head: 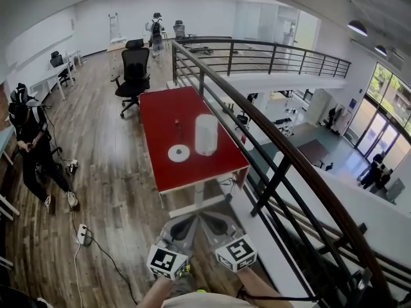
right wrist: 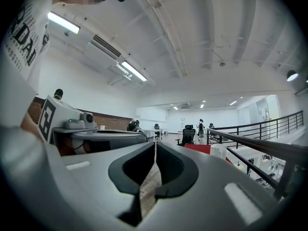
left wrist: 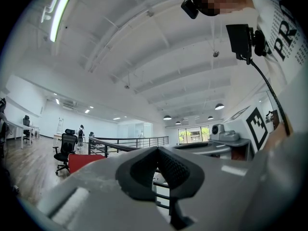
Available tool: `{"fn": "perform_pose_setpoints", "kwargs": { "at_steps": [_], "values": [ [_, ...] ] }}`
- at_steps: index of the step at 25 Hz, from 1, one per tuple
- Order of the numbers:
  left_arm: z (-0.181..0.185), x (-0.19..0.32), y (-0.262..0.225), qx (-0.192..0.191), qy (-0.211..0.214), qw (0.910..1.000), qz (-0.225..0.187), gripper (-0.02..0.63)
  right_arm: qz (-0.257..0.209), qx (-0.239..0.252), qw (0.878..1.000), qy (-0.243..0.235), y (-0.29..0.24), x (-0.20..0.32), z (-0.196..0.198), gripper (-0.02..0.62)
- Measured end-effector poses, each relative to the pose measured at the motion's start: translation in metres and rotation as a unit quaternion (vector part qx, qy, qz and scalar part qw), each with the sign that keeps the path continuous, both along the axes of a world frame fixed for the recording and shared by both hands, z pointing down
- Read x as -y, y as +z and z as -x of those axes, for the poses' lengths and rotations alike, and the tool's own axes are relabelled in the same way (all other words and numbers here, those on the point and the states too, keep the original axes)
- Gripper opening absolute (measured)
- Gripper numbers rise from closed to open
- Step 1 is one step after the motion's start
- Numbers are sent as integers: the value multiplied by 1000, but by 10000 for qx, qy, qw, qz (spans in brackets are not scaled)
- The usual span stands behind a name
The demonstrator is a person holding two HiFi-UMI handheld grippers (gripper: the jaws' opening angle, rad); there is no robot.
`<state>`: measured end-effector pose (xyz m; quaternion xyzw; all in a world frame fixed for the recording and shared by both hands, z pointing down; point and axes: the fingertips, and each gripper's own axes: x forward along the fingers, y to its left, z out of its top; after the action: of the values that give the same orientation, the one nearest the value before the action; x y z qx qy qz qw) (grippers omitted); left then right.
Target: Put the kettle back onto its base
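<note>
Holds left gripper (head: 187, 221) and right gripper (head: 212, 221) closed on nothing, at lower centre. Shows white kettle (head: 206, 134) upright on red table (head: 164, 117) mid-frame — just right of round base (head: 179, 153), not on it.

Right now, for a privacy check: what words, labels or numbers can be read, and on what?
"PR": large letters, cut off, on the person's white shirt, left gripper view.
"RDA": cut off, same shirt, right gripper view; the smaller print is unreadable.
On the kettle and base: no legible print.
</note>
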<state>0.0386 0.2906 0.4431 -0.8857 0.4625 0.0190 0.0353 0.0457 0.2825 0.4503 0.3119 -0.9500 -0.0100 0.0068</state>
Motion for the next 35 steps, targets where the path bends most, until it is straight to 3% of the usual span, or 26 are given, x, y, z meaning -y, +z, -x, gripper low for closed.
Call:
{"fn": "perform_pose_setpoints", "kwargs": {
  "at_steps": [12, 35],
  "values": [
    [16, 58, -9, -38, 118, 9999, -7, -9, -17, -73, 9998, 170, -9, 58, 15, 6],
    [81, 186, -4, -33, 517, 9986, 81, -9, 50, -46, 9991, 430, -4, 187, 82, 6]
  ]
}}
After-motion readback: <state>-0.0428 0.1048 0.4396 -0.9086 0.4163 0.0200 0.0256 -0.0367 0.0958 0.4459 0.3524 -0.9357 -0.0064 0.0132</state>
